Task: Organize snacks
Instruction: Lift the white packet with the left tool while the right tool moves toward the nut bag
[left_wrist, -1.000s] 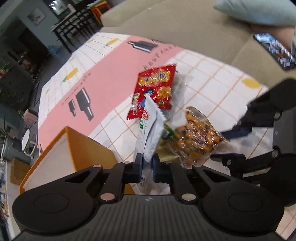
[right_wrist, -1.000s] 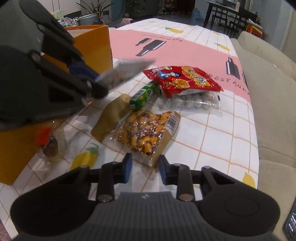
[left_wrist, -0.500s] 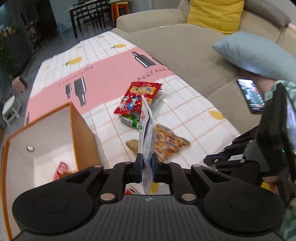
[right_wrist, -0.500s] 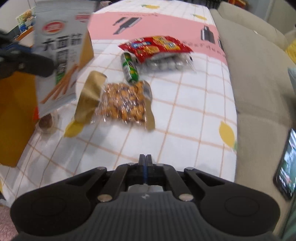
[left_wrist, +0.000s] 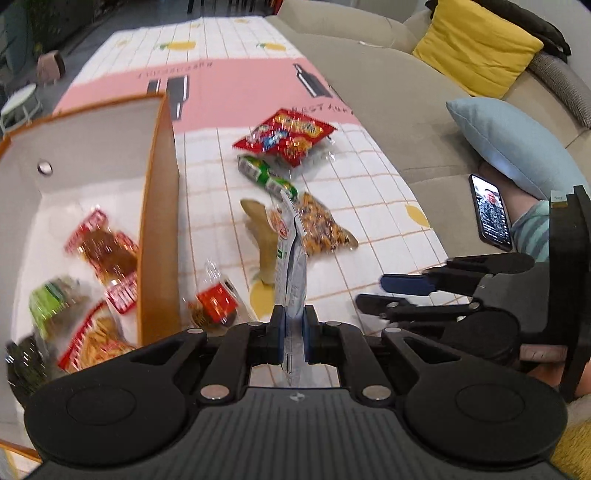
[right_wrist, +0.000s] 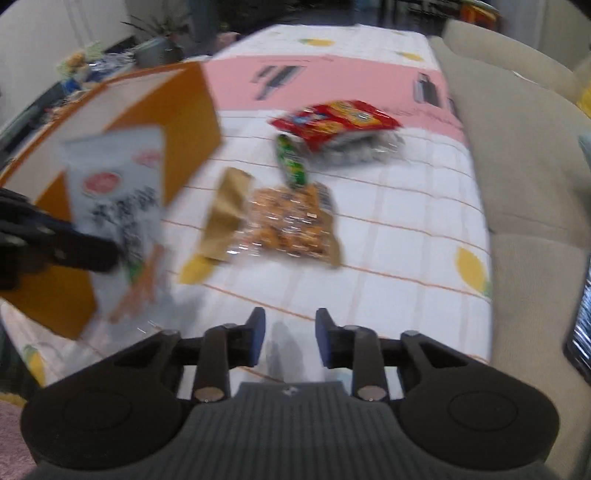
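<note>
My left gripper (left_wrist: 294, 323) is shut on a white snack packet (left_wrist: 291, 258), held edge-on above the table just right of the orange box (left_wrist: 159, 206). The packet also shows in the right wrist view (right_wrist: 122, 206), in front of the box (right_wrist: 192, 122). The box holds several snacks (left_wrist: 99, 251). My right gripper (right_wrist: 290, 334) is open and empty over the table's near edge, and shows in the left wrist view (left_wrist: 388, 291). On the table lie a peanut bag (left_wrist: 321, 229), a green packet (left_wrist: 267, 177), a red bag (left_wrist: 286, 134) and a small red-labelled snack (left_wrist: 214, 302).
A tan packet (right_wrist: 225, 214) lies beside the peanut bag (right_wrist: 291, 221). A beige sofa (left_wrist: 388, 92) runs along the table's right side with a yellow cushion (left_wrist: 476, 44), a blue pillow (left_wrist: 513, 144) and a phone (left_wrist: 491, 210).
My left gripper has carried the white packet left, closer to the orange box, whose inside now shows more. My right gripper has opened from shut.
</note>
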